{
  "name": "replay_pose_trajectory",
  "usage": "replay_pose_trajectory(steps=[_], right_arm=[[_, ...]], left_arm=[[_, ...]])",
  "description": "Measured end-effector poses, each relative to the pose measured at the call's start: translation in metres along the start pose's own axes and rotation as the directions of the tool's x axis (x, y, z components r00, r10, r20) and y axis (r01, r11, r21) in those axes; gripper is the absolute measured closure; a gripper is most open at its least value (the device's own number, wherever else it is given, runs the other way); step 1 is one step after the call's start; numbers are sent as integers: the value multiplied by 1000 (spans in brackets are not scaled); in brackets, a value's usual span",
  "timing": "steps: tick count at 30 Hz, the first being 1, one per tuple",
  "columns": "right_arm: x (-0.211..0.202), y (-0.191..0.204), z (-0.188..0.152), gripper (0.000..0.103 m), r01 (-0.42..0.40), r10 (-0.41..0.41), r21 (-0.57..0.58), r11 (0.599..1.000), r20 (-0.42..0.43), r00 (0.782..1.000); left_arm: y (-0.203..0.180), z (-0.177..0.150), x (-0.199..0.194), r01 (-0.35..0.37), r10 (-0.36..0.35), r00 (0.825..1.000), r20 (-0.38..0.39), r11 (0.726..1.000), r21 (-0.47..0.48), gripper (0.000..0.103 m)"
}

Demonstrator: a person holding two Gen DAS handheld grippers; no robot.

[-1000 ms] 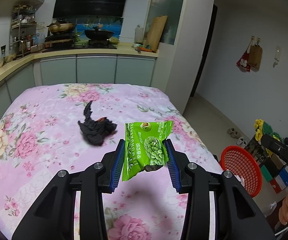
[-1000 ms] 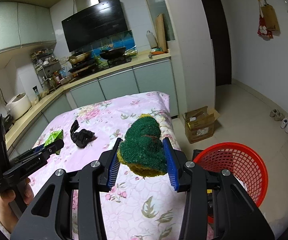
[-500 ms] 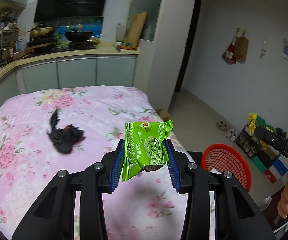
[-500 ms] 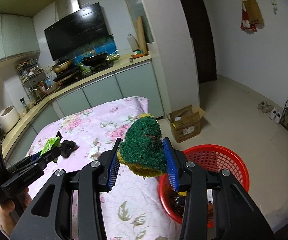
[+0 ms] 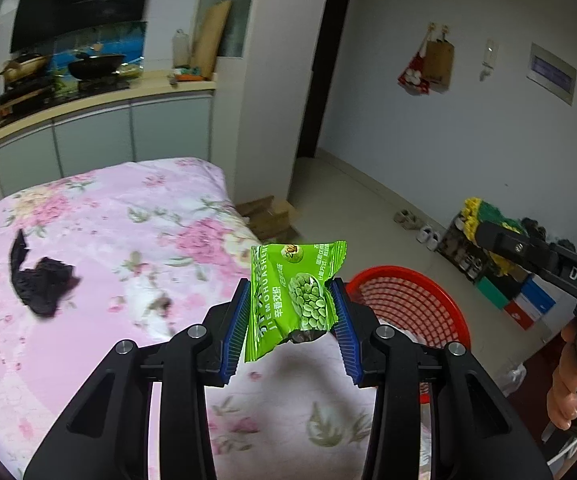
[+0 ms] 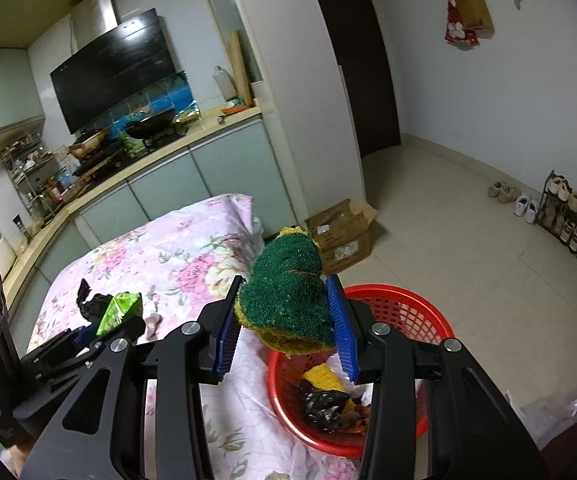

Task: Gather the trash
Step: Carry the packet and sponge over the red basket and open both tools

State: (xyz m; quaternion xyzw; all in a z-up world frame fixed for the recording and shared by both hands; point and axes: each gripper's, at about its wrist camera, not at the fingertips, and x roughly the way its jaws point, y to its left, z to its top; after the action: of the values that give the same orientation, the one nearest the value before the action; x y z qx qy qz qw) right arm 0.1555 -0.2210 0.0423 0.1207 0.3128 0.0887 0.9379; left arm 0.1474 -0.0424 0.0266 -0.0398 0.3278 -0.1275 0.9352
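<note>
Left gripper (image 5: 291, 316): pinching green snack packet (image 5: 292, 300), its lower end crumpled. Right gripper (image 6: 286, 320): clamped on green-yellow scouring sponge (image 6: 288, 304) above red basket (image 6: 408, 312); basket contents partly hidden. Beyond: black crumpled scrap (image 5: 42, 280) on floral cloth (image 5: 128, 220), blurred.

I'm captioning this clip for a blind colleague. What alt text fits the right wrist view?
The right tongs grip a green and yellow scouring sponge above a red mesh basket that already holds trash. To the left, the left tongs hold a green snack packet over a pink floral tablecloth, with a kitchen counter behind.
</note>
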Motion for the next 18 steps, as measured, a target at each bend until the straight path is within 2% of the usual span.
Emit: replay_pose_trajectory(steps=[10,18], right_arm=[[7,-27,6,63,74,-73,62,995,-22,997],[21,-48,4,62,117,-111,119,986,-60,992]], left_arm=[[-43,0,35,75,-71,995,-71,996,54,64],[-74,-8,73,139,-127,979,-160,988,68,64]])
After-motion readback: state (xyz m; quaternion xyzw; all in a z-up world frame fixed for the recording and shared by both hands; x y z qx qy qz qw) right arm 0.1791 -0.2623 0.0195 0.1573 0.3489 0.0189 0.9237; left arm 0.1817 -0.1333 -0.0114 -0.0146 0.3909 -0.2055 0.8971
